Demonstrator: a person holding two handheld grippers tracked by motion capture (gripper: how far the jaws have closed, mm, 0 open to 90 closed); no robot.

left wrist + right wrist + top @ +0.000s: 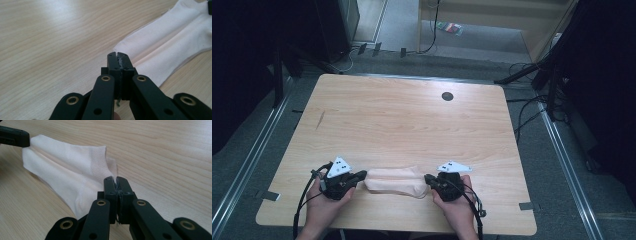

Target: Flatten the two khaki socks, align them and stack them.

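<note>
A pale sock (pixel 394 181) lies flat near the table's (pixel 412 120) front edge, stretched between the two grippers — the left gripper (pixel 360 176) at its nine o'clock end, the right gripper (pixel 428 178) at three o'clock. Both pairs of jaws are pressed fully together, each apparently pinching an edge of the fabric, though the pinch itself is hidden. The step looks like laying the sock out straight — next, both must let go cleanly without dragging it.
</note>
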